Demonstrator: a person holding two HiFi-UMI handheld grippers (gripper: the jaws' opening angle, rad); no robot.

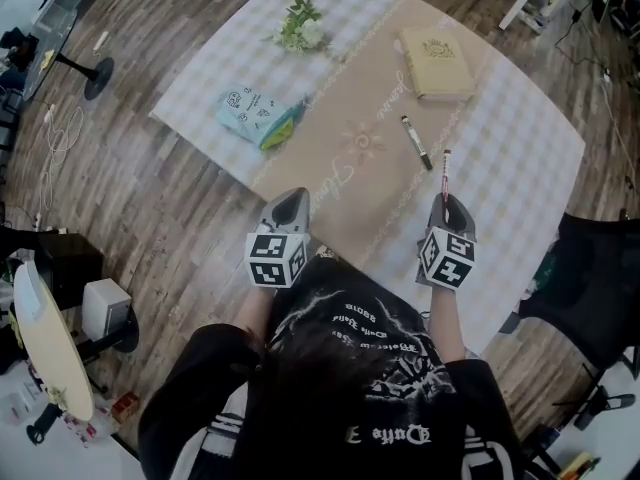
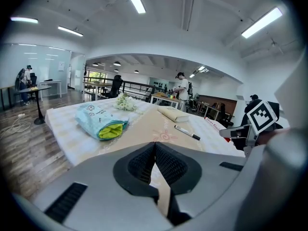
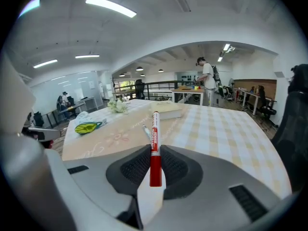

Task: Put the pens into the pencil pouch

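My right gripper [image 3: 155,161] [image 1: 449,206] is shut on a red pen [image 3: 155,146] [image 1: 446,174], which sticks out forward and upward between the jaws, lifted off the table. A second pen, white with a black cap [image 1: 416,142] [image 2: 186,132] [image 3: 145,130], lies on the beige runner ahead of it. The light blue pencil pouch [image 1: 256,115] [image 2: 100,120] [image 3: 89,127] lies at the table's left part, its yellow-green mouth open toward the runner. My left gripper [image 1: 288,208] [image 2: 155,153] is shut and empty, near the table's front edge.
A cream book [image 1: 437,61] [image 2: 173,113] lies at the far right of the runner and a small flower bunch [image 1: 301,28] [image 2: 125,102] at the far left. The table [image 1: 530,158] has a checked cloth. A black chair [image 1: 595,288] stands at my right.
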